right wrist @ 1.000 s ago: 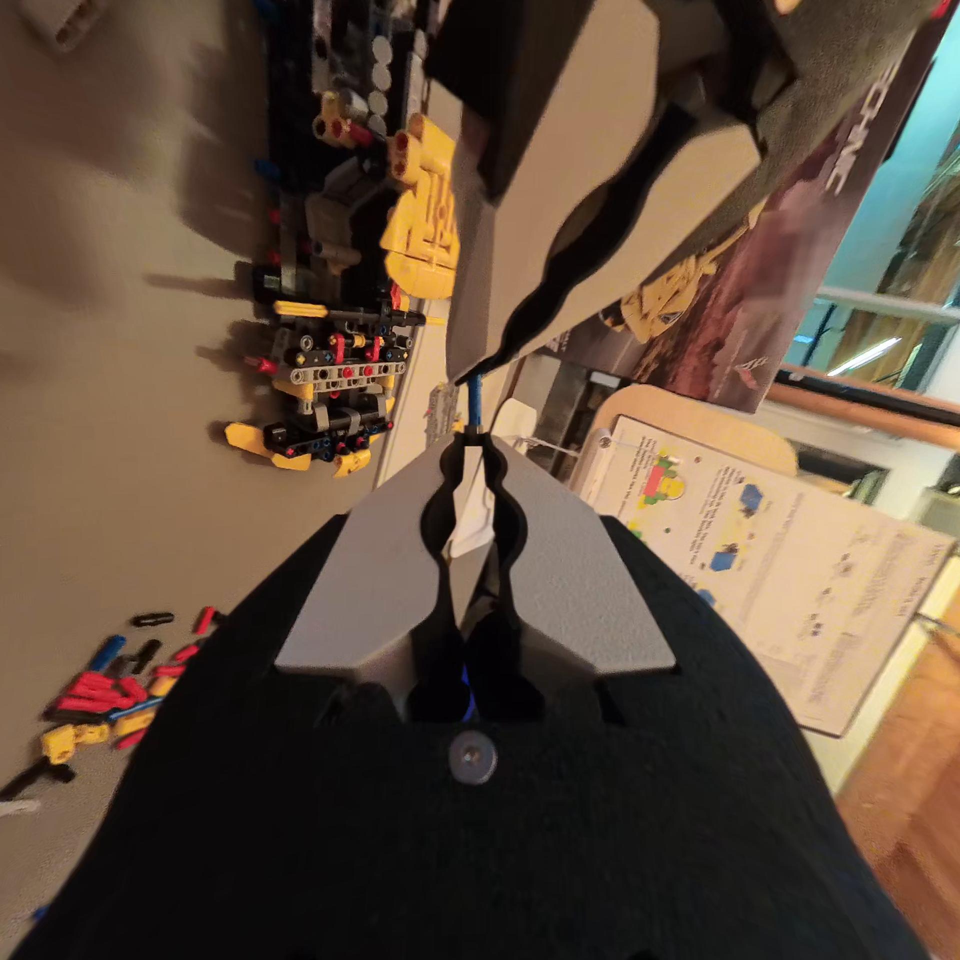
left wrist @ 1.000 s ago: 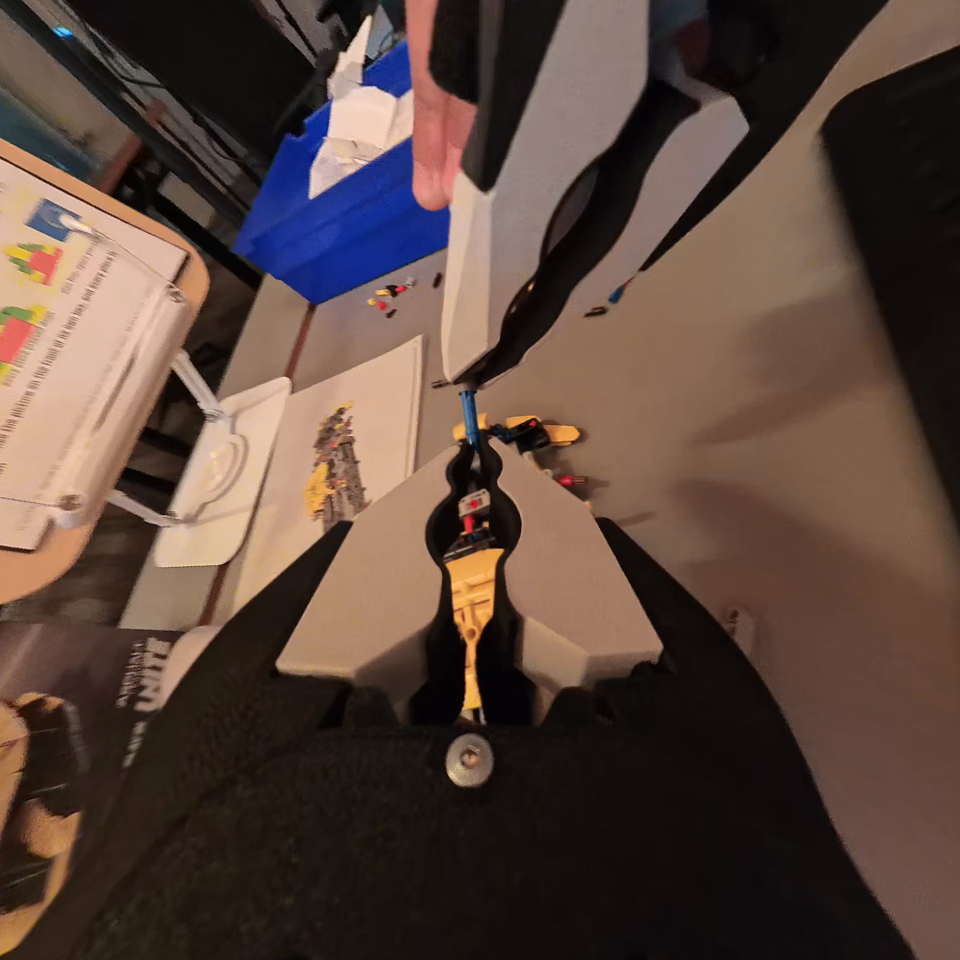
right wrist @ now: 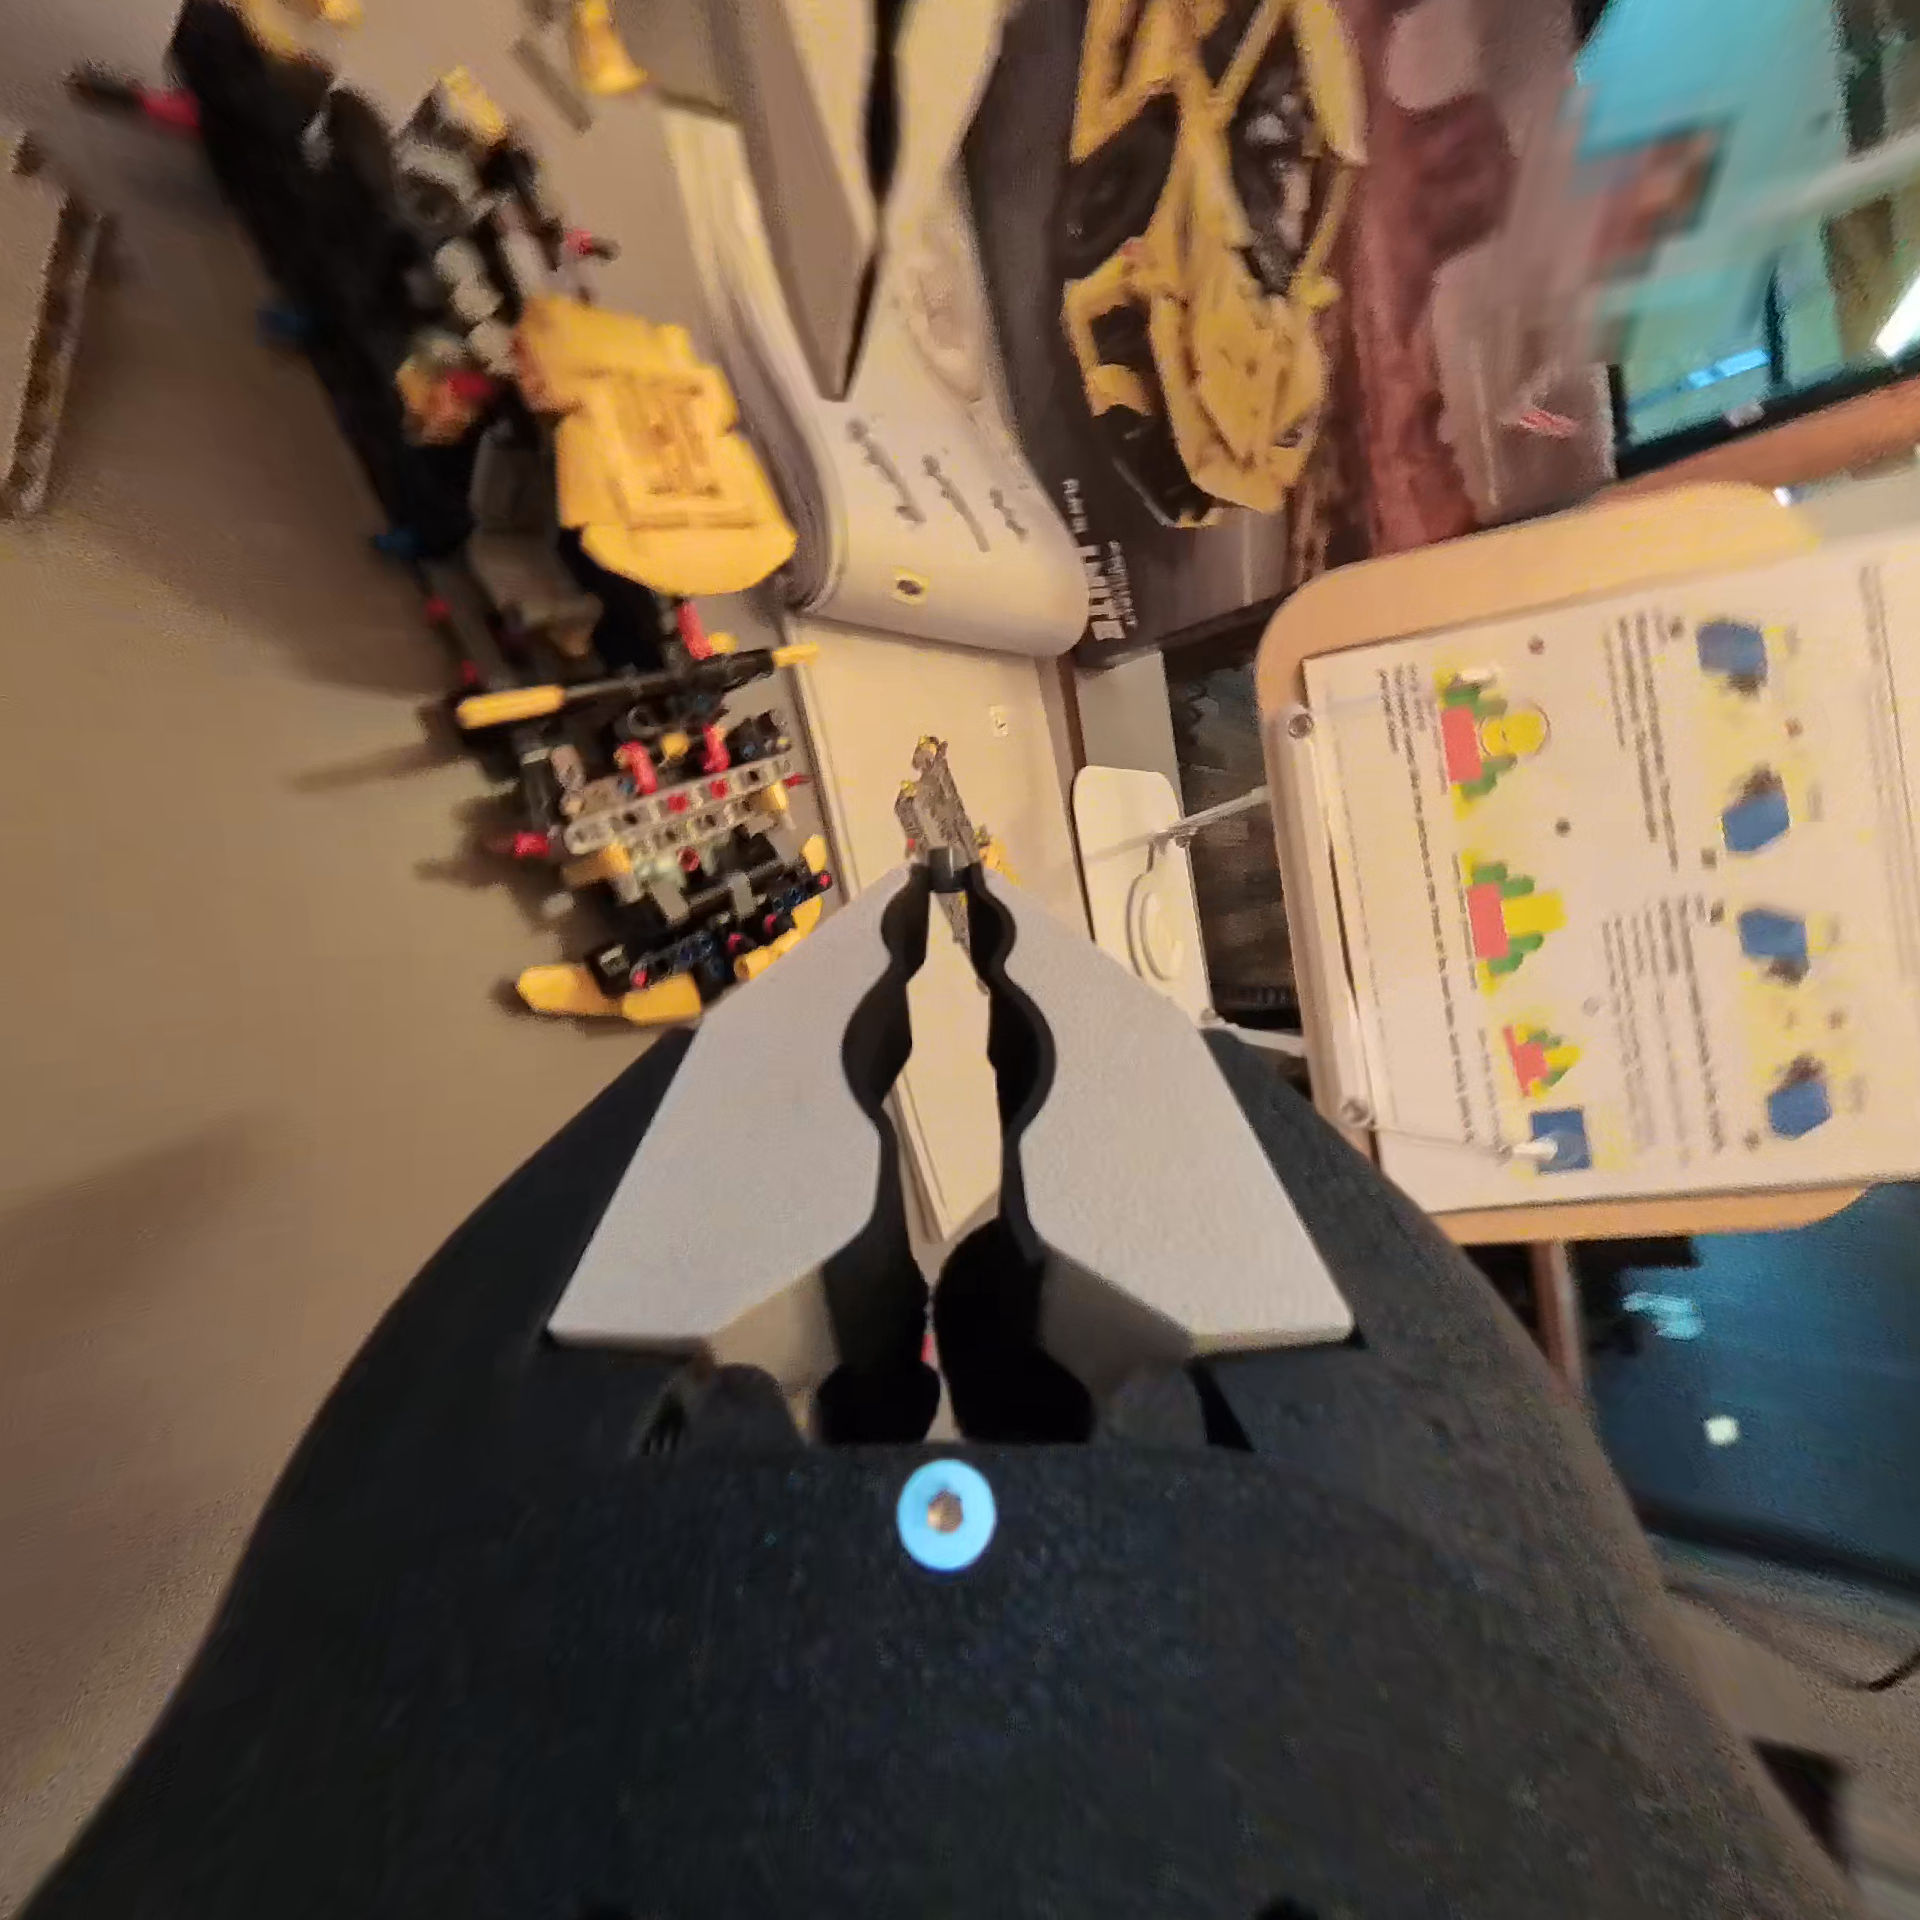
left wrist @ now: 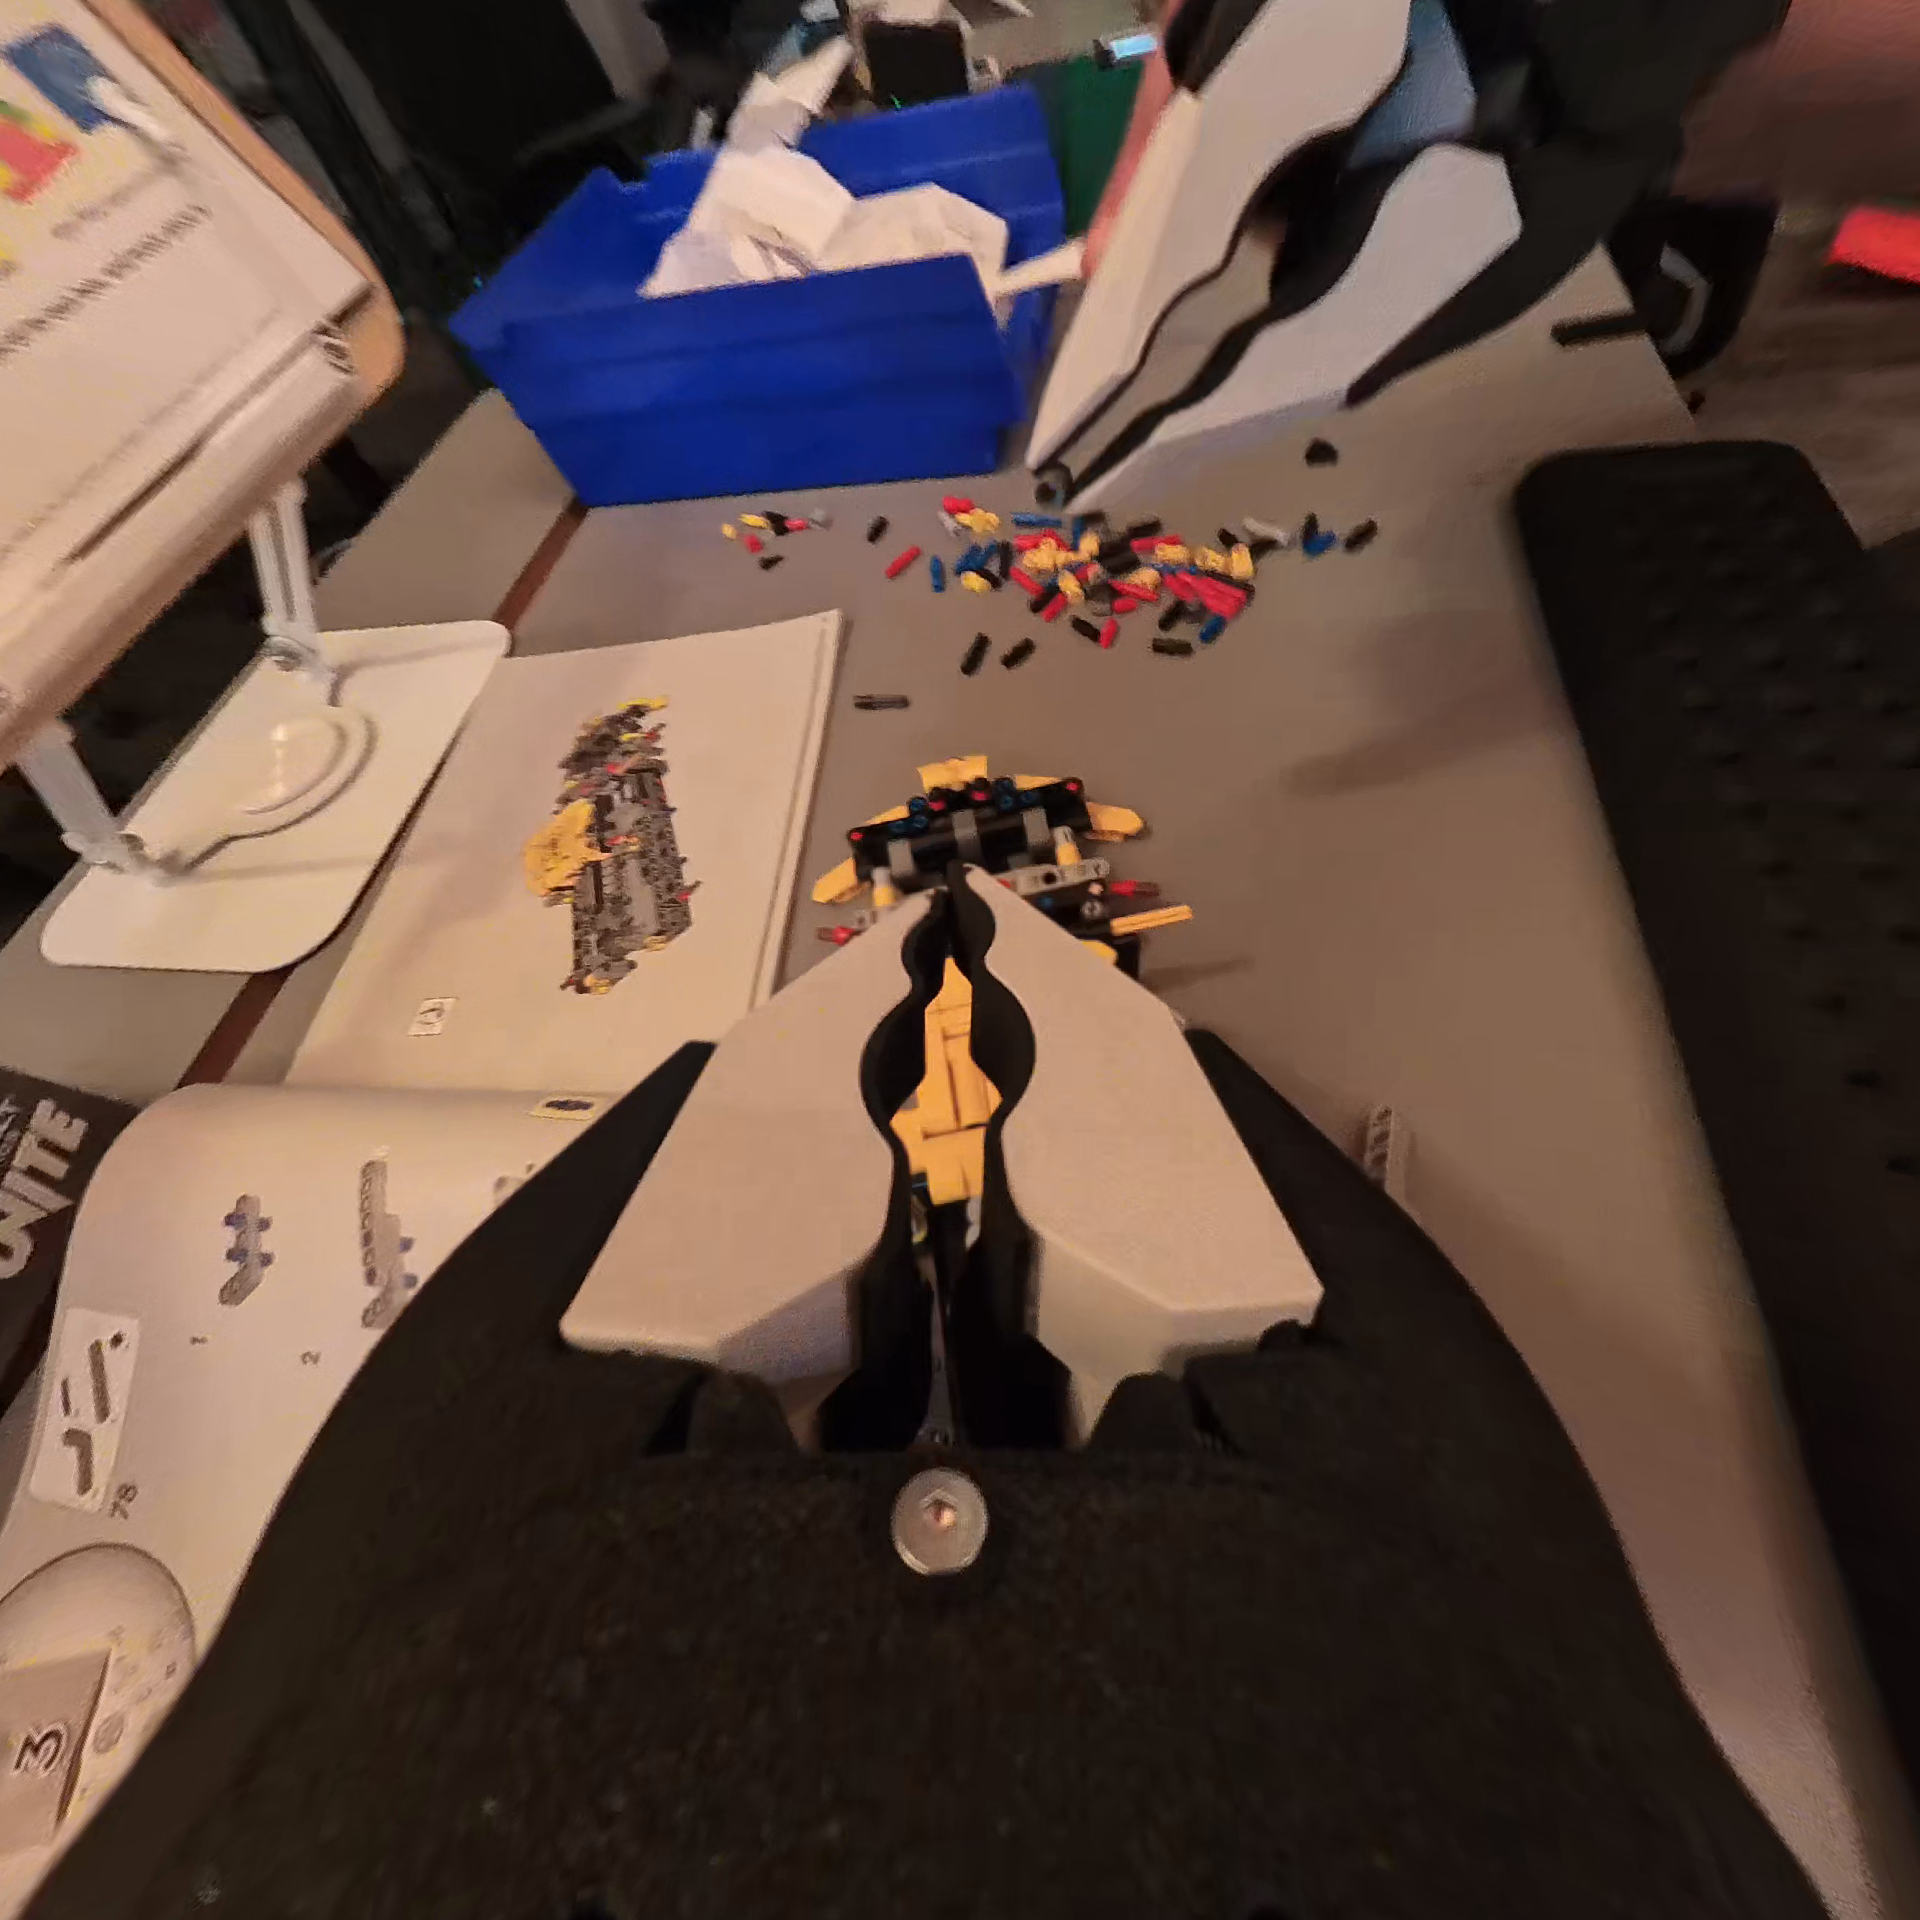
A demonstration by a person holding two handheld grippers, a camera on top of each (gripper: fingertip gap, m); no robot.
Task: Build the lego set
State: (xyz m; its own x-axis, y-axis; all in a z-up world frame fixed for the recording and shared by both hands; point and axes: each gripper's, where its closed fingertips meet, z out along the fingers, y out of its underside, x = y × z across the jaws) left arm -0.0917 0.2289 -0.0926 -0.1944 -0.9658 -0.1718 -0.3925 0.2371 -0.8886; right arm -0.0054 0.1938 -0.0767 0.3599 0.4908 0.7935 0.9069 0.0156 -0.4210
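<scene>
Over the grey table (left wrist: 1455,935) the two grippers have split apart: a second ago they met tip to tip on a thin blue axle, now that's gone from view. Left gripper (left wrist: 958,883) is closed, tips together with nothing visibly held, above the yellow-black lego chassis (left wrist: 987,831). Right gripper (right wrist: 943,875) pinches a small dark grey piece (right wrist: 943,864). Loose pins (left wrist: 1101,571) sit by the blue bin (left wrist: 748,364), with the open instruction booklet (left wrist: 623,831) left of the build.
</scene>
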